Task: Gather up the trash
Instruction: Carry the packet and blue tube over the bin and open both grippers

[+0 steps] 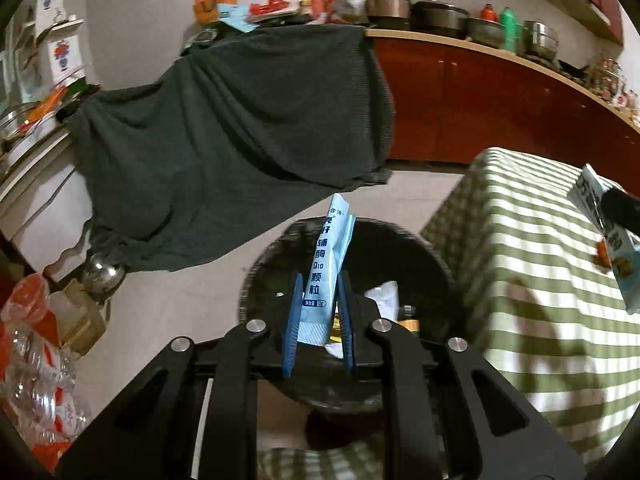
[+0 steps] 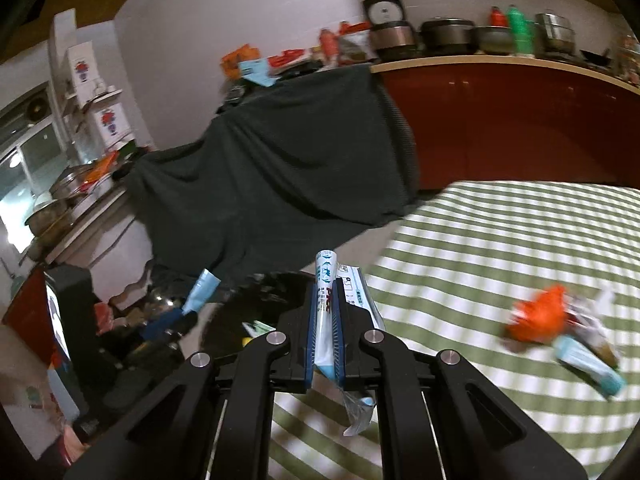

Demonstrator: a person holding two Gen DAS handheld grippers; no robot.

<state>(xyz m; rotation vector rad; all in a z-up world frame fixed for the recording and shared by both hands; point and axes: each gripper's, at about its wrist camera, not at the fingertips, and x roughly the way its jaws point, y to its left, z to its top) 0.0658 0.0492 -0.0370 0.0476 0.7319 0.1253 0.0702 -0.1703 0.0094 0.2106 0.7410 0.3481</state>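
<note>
My left gripper (image 1: 319,280) is shut on a light blue sachet (image 1: 326,264) with Chinese print, held upright over the round black trash bin (image 1: 424,256), which holds several wrappers. My right gripper (image 2: 325,284) is shut on a white and blue plastic wrapper (image 2: 324,320) at the left edge of the green striped tablecloth (image 2: 480,248). An orange wrapper (image 2: 540,314) and a light blue sachet (image 2: 588,368) lie on the cloth to the right. The left gripper with its sachet also shows in the right wrist view (image 2: 200,292). The right gripper's wrapper shows at the right edge of the left wrist view (image 1: 612,240).
A dark cloth (image 1: 240,140) drapes over furniture behind the bin. A red counter (image 1: 500,104) with pots runs along the back. Plastic bottles (image 1: 36,360) and a metal kettle (image 1: 102,276) stand on the floor at the left.
</note>
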